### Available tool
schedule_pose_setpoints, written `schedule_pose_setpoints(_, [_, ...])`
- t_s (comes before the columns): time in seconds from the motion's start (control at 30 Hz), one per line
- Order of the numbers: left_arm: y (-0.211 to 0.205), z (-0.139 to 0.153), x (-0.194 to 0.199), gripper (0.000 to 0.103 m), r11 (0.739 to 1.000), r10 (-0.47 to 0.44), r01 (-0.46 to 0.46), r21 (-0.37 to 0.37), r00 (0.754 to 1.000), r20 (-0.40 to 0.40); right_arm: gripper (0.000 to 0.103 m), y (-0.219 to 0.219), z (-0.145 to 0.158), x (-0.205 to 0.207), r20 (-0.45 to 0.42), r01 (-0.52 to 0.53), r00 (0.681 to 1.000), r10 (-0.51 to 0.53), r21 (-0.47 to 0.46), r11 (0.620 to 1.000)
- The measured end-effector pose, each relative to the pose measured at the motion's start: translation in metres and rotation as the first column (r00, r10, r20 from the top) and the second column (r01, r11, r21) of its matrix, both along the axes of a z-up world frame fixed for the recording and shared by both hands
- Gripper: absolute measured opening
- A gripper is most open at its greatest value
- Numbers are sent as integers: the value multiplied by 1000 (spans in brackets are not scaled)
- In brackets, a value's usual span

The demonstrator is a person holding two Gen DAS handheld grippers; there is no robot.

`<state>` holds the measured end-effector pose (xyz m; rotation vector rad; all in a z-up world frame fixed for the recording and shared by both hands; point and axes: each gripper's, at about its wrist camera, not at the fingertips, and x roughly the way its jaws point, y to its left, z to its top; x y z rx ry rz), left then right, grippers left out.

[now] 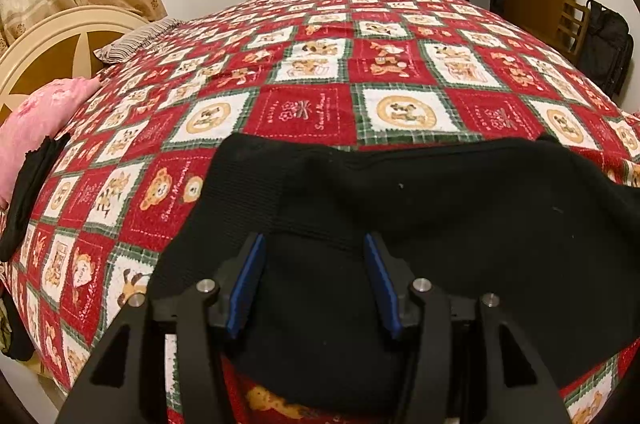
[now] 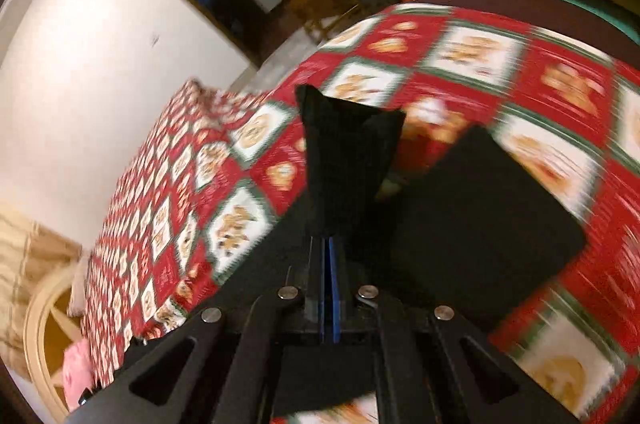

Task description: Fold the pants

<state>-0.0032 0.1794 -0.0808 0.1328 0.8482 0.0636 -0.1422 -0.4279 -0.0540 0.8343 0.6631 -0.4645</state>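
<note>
Black pants lie spread across the near part of a bed with a red patchwork quilt. My left gripper is open, its blue-padded fingers straddling the pants' near part just above the cloth. My right gripper is shut on a bunched end of the pants and holds it lifted above the quilt. The rest of the pants lies flat on the bed to the right. The right wrist view is motion-blurred.
A pink pillow, a striped pillow and a cream headboard are at the left. A dark cloth lies by the pink pillow. A wooden chair with a black bag and a door stand at the right.
</note>
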Motion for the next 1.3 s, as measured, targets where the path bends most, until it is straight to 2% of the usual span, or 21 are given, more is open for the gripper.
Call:
schedule_pose_setpoints(0.07, [0, 0, 0, 54, 1000, -1, 1, -2, 1000, -1, 2, 0, -5, -22, 23, 36, 999, -36, -10, 999])
schedule_pose_setpoints(0.17, [0, 0, 0, 54, 1000, -3, 3, -5, 1000, -3, 2, -1, -19, -55, 70, 77, 994, -82, 64, 995])
schedule_pose_setpoints(0.27, [0, 1, 0, 54, 1000, -2, 1, -2, 1000, -4, 2, 7, -25, -73, 67, 90, 993, -95, 78, 993])
schedule_pose_setpoints(0.4, [0, 1, 1, 54, 1000, 4, -4, -2, 1000, -9, 2, 12, -29, -88, 9, 137, 990, -138, 86, 987])
schedule_pose_setpoints(0.57, [0, 1, 1, 54, 1000, 3, -4, -5, 1000, -10, 3, -5, -25, -124, -35, 252, 968, -250, 152, 956])
schedule_pose_setpoints(0.63, [0, 0, 1, 54, 1000, 4, -4, -5, 1000, -12, 3, -4, 1, -126, -11, 234, 972, -234, 29, 972])
schedule_pose_setpoints(0.7, [0, 1, 1, 54, 1000, 4, -4, -3, 1000, -12, 6, -7, 29, -107, -24, 145, 989, -149, -133, 980])
schedule_pose_setpoints(0.77, [0, 0, 1, 54, 1000, 6, -6, 0, 1000, -16, 36, -14, 44, -87, -32, 54, 998, -61, -175, 983])
schedule_pose_setpoints(0.8, [1, 0, 1, 54, 1000, 6, -6, -2, 1000, -18, 68, -21, 49, -72, -37, 20, 999, -27, -179, 984])
schedule_pose_setpoints(0.83, [1, 0, 1, 54, 1000, 8, -8, -5, 1000, -20, 76, -27, 51, -60, -41, -7, 999, -1, -181, 984])
schedule_pose_setpoints(0.93, [1, 3, 1, 54, 1000, 10, -10, -4, 999, -31, 76, -39, 48, -15, -122, -107, 989, 81, -224, 969])
schedule_pose_setpoints(1.07, [-5, 17, 0, 55, 998, -21, 19, -56, 999, -36, 73, -44, 18, 22, -270, -229, 949, 165, -226, 947])
schedule_pose_setpoints(1.1, [-9, 21, 0, 57, 997, -35, 33, -64, 999, -33, 63, -43, 8, 29, -314, -251, 934, 173, -228, 941])
schedule_pose_setpoints(1.13, [-14, 25, 0, 62, 996, -52, 50, -68, 998, -29, 44, -43, 2, 31, -324, -267, 927, 187, -221, 938])
schedule_pose_setpoints(1.17, [-23, 30, -1, 65, 995, -77, 75, -70, 997, -24, 29, -41, -2, 35, -324, -286, 922, 211, -207, 936])
schedule_pose_setpoints(1.2, [-34, 36, -2, 65, 992, -107, 106, -73, 994, -16, 10, -39, -5, 37, -324, -312, 914, 242, -185, 932])
schedule_pose_setpoints(1.3, [-69, 53, -6, 65, 971, -218, 218, -100, 976, 11, 9, -25, 2, 38, -373, -368, 890, 261, -251, 895])
